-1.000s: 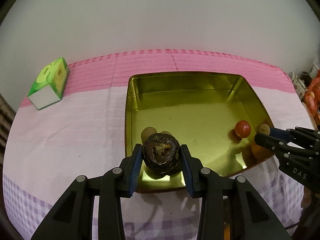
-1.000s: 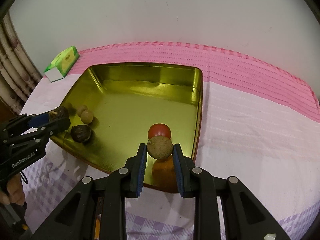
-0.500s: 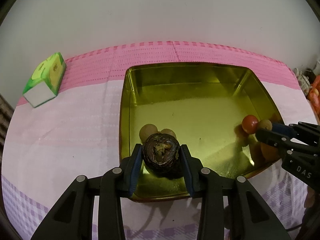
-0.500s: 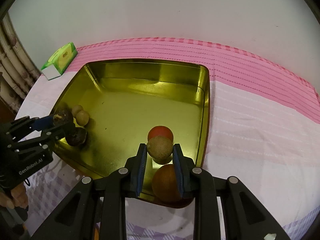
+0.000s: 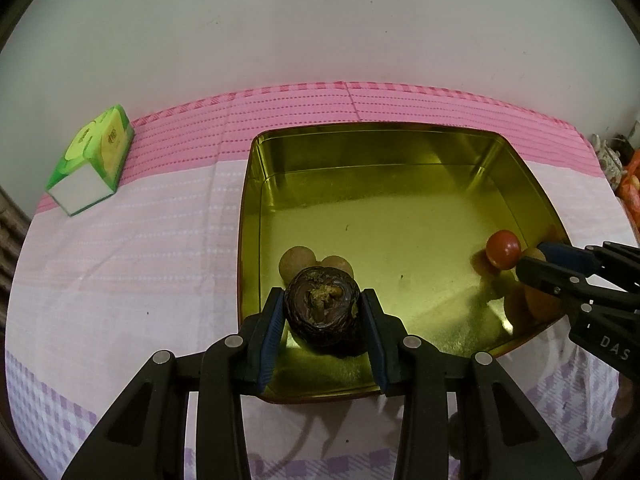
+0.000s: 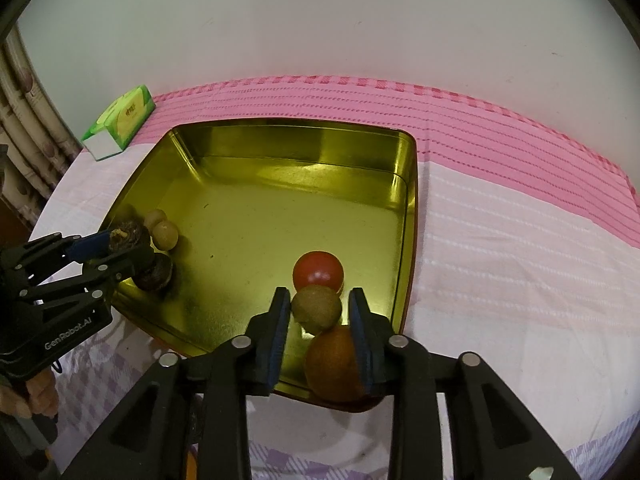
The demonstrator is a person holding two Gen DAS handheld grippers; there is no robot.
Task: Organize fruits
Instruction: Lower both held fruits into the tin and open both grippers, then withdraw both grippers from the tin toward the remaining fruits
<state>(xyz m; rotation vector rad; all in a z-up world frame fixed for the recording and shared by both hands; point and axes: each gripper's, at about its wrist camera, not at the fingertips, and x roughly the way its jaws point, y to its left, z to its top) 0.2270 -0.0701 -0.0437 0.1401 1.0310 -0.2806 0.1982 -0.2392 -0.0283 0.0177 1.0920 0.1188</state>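
Note:
A gold metal tray [image 5: 384, 168] [image 6: 288, 148] lies on the pink cloth. My left gripper [image 5: 322, 308] is shut on a dark brown wrinkled fruit [image 5: 321, 309] just above the tray's near left corner. Two small tan fruits [image 5: 298, 262] lie behind it, and another dark fruit [image 6: 158, 274] lies below it. My right gripper [image 6: 318, 308] has its jaws parted around a small brown-green fruit [image 6: 316, 306], with gaps on both sides. A red tomato [image 6: 318, 270] [image 5: 503, 248] lies beyond it and an orange fruit [image 6: 332, 364] lies under it.
A green tissue box [image 5: 92, 166] [image 6: 120, 126] stands on the cloth at the far left. A white wall rises behind the table. A curtain [image 6: 24, 128] hangs at the left edge.
Both grippers have moved forward and lower over the tray. The right jaws have widened, so the small brown-green fruit now sits loose between them. The left keeps its dark fruit.

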